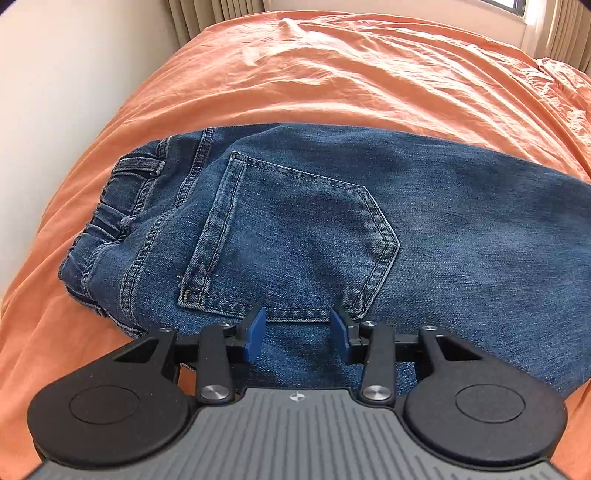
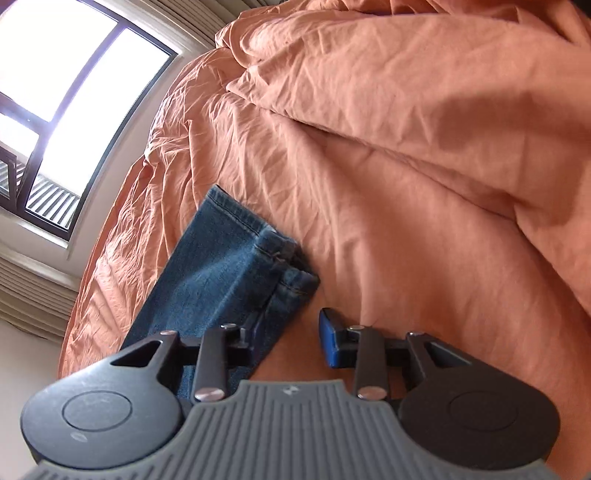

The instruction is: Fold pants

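Blue jeans (image 1: 332,229) lie flat across the orange bed sheet (image 1: 332,74), elastic waistband (image 1: 107,221) to the left and a back pocket (image 1: 288,240) facing up. My left gripper (image 1: 299,328) is open just below that pocket, its blue pads (image 1: 256,332) over flat denim near the jeans' near edge. In the right wrist view the leg hems (image 2: 273,258) lie stacked on the sheet. My right gripper (image 2: 288,336) is open at the leg's side edge. Its left finger is against the denim with the pad hidden, and its right blue pad (image 2: 330,343) stands apart over bare sheet.
A bunched orange duvet (image 2: 443,110) rises to the right of the hems. A window (image 2: 74,110) and curtains (image 1: 207,18) stand beyond the bed's far side. A pale wall (image 1: 55,110) runs along the left of the bed.
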